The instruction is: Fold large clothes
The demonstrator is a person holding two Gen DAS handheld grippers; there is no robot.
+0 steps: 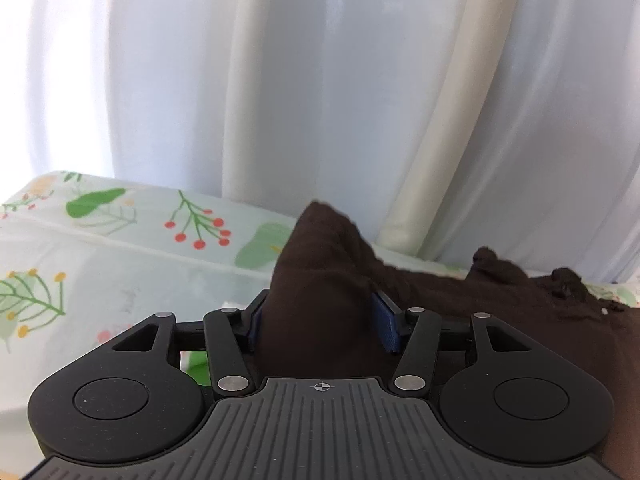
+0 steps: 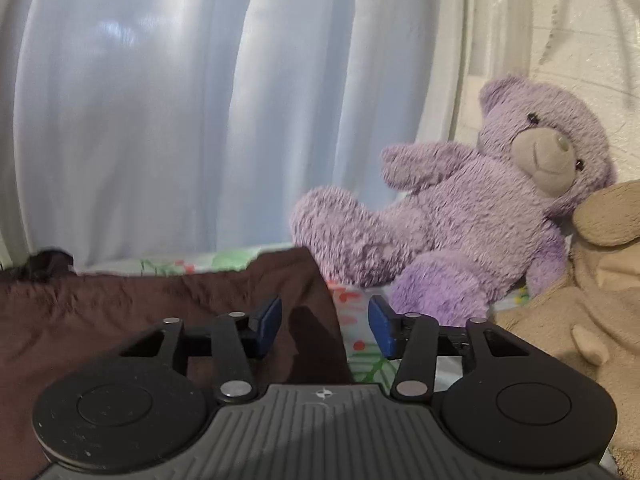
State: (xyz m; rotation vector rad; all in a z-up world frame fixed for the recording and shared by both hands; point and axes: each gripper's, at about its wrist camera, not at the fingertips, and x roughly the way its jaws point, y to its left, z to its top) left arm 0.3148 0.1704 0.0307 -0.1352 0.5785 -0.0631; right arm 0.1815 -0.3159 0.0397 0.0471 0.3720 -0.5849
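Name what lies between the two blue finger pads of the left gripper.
In the left wrist view, a peaked fold of the dark brown fabric garment stands between the left gripper pads, with the floral bedsheet beyond.

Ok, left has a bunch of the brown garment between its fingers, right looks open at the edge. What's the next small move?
Probably close the right gripper on the brown garment's edge. Its blue pads stand apart, with cloth only under the inner one and floral sheet showing in the gap, while the left gripper already has a peak of fabric between its pads.
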